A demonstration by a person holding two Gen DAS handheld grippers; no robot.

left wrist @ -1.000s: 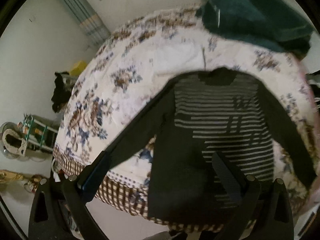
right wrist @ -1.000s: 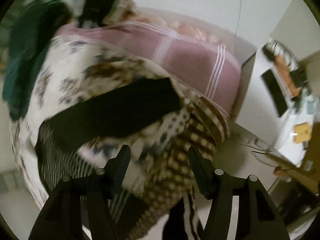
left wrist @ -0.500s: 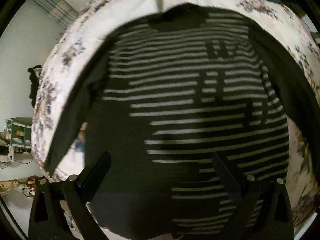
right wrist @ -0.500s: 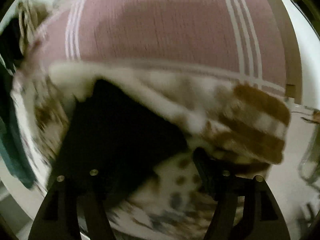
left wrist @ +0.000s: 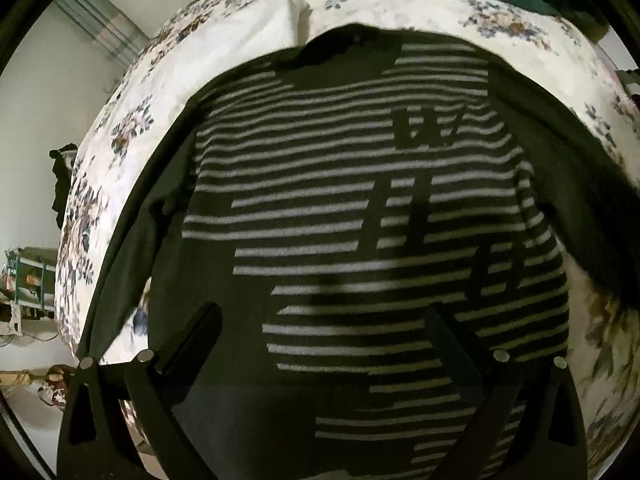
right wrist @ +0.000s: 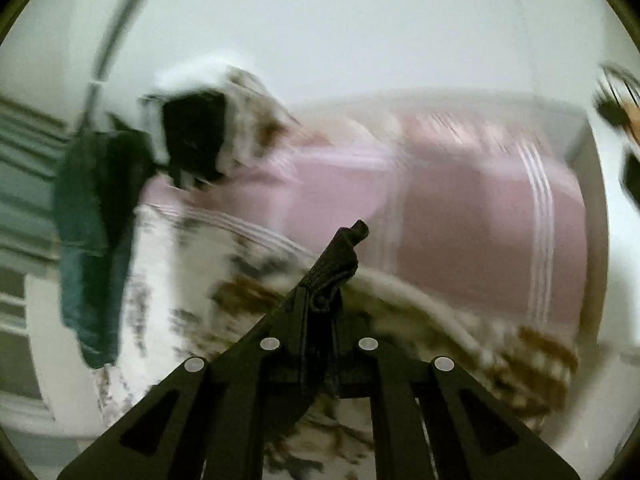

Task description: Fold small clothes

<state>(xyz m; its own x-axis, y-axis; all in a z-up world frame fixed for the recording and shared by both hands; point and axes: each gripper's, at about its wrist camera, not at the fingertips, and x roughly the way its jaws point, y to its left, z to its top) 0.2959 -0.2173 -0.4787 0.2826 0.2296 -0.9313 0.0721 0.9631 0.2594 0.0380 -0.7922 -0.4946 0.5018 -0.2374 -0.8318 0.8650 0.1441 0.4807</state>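
Left wrist view: a dark striped sweater (left wrist: 340, 216) lies flat on the flowered bedspread (left wrist: 248, 36), collar away from the camera, sleeves spread to both sides. The left gripper (left wrist: 320, 332) hangs over its hem, fingers wide apart, holding nothing. Right wrist view, blurred: the right gripper (right wrist: 340, 256) has its fingers pressed together above the bed; a pink blanket (right wrist: 472, 216) lies beyond.

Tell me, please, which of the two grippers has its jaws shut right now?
The right gripper: its fingers are pressed together, whereas the left gripper is spread wide over the striped sweater.
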